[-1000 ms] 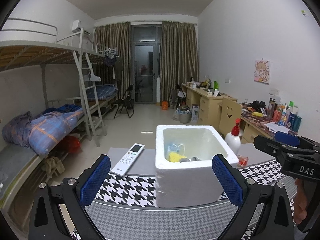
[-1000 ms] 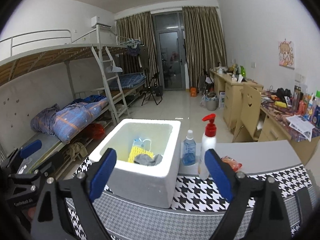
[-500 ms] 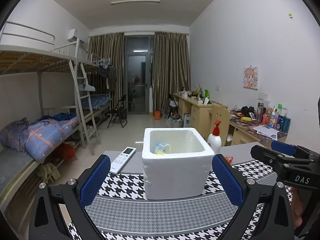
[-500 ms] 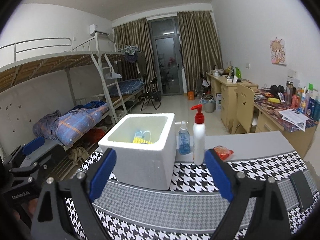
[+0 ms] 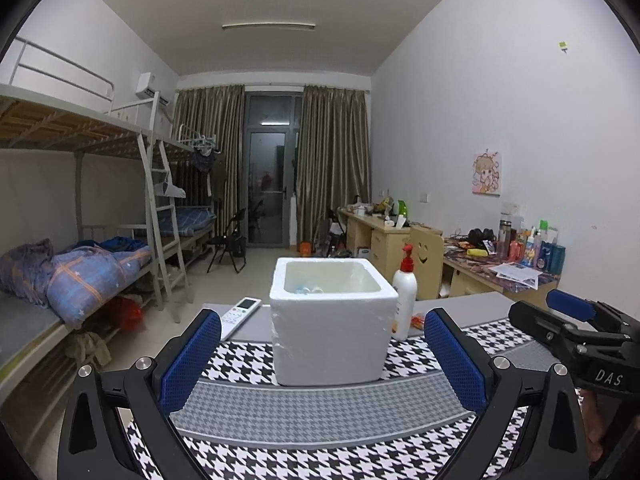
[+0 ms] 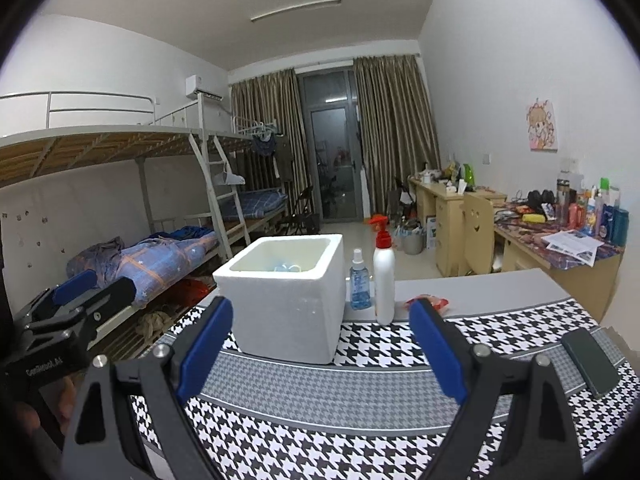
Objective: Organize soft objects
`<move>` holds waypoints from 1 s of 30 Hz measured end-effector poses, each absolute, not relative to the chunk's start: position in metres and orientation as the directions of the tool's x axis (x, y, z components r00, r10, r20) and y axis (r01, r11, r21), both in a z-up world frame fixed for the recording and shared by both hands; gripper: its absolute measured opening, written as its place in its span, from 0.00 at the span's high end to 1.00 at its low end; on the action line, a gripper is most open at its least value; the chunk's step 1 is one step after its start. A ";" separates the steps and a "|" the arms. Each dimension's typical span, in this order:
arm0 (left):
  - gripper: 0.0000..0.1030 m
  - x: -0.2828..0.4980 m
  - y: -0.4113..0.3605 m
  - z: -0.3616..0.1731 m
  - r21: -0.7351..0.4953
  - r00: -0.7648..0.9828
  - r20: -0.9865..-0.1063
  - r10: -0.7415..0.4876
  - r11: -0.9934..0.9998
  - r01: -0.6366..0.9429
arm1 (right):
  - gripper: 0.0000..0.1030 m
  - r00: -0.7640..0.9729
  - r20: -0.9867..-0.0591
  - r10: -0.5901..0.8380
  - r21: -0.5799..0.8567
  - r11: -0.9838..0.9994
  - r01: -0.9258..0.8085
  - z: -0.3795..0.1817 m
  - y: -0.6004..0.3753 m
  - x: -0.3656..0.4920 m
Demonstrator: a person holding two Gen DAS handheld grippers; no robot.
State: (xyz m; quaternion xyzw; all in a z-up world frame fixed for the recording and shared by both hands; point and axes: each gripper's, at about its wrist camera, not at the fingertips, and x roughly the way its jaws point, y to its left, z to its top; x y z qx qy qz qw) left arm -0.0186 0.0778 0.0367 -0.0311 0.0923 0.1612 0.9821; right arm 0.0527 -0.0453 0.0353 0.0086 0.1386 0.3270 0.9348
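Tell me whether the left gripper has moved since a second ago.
Yes. The left gripper has pulled back and lowered: the foam box looks farther away, its contents now mostly hidden behind the rim.

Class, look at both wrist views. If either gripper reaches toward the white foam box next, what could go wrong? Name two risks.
1. The tall pump bottle and small spray bottle stand upright close beside the foam box; a reach from the right gripper might topple them.
2. The box looks light; a nudge could slide it toward the remote.

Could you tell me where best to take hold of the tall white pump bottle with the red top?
Probably the straight middle of the tall white pump bottle with the red top, coming from the right: it stands upright, and the small blue spray bottle crowds its left.
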 end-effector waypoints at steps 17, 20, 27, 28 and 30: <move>0.01 -0.031 0.063 0.016 -0.041 0.942 -0.201 0.268 0.959 -0.282 | 0.05 0.750 -0.260 0.608 0.143 0.792 -0.593 -0.002 -0.070 0.034; 0.01 -0.032 0.063 0.013 -0.048 0.945 -0.201 0.256 0.961 -0.271 | 0.05 0.764 -0.239 0.599 0.118 0.799 -0.589 -0.003 -0.071 0.026; 0.01 -0.036 0.065 0.006 -0.075 0.950 -0.204 0.238 0.963 -0.257 | 0.05 0.763 -0.230 0.604 0.090 0.794 -0.601 -0.008 -0.072 0.018; 0.01 -0.036 0.064 0.006 -0.074 0.950 -0.205 0.234 0.964 -0.254 | 0.05 0.767 -0.228 0.600 0.088 0.797 -0.598 -0.009 -0.072 0.017; 0.01 -0.036 0.063 0.005 -0.075 0.952 -0.207 0.226 0.966 -0.246 | 0.05 0.773 -0.222 0.594 0.082 0.802 -0.592 -0.010 -0.074 0.017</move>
